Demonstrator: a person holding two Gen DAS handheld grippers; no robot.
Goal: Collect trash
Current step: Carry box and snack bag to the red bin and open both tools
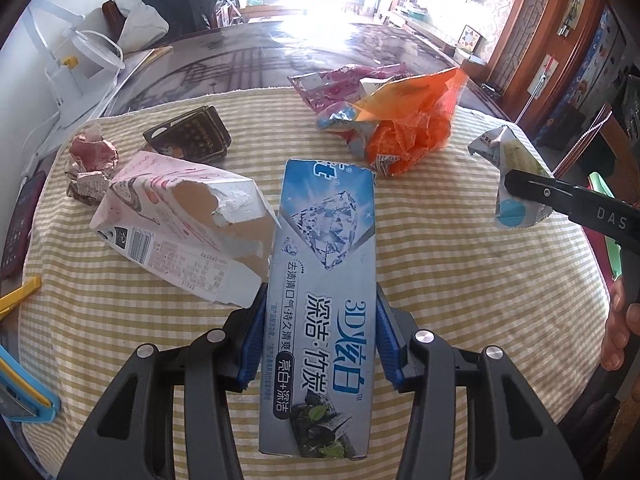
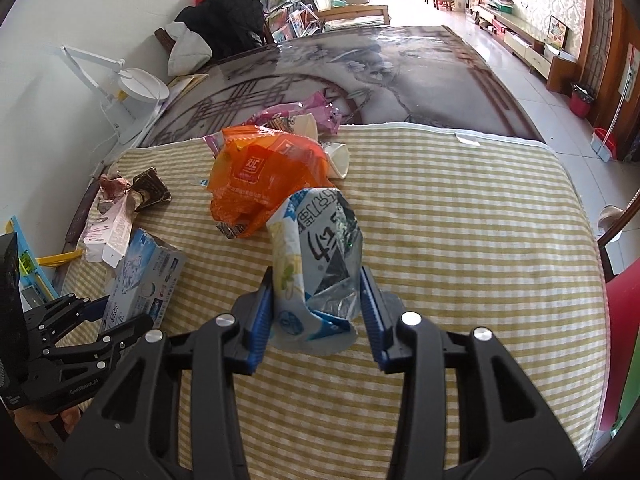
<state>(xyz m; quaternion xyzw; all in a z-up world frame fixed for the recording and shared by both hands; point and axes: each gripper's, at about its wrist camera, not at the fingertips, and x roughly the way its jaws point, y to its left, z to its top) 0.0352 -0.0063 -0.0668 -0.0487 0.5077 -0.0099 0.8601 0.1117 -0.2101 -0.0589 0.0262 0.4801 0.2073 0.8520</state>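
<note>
Left wrist view: our left gripper [image 1: 320, 344] has its fingers clamped on the toothpaste box [image 1: 320, 300], long axis running straight ahead over the table [image 1: 460, 288]. Right wrist view: our right gripper [image 2: 316, 320] fingers pinch the crumpled milk pouch [image 2: 316, 256], lifted clear, orange bag [image 2: 268, 176] just beyond.

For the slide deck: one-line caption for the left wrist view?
Left tool clamps a toothpaste box over the striped cloth; right tool holds a crumpled carton.

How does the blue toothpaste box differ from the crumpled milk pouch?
The toothpaste box is stiff, long and flat-sided; the milk pouch is soft and crumpled. The box is in the left hand-held gripper, the pouch in the right hand-held gripper. Both are empty packaging, clamped between blue pads.
</note>
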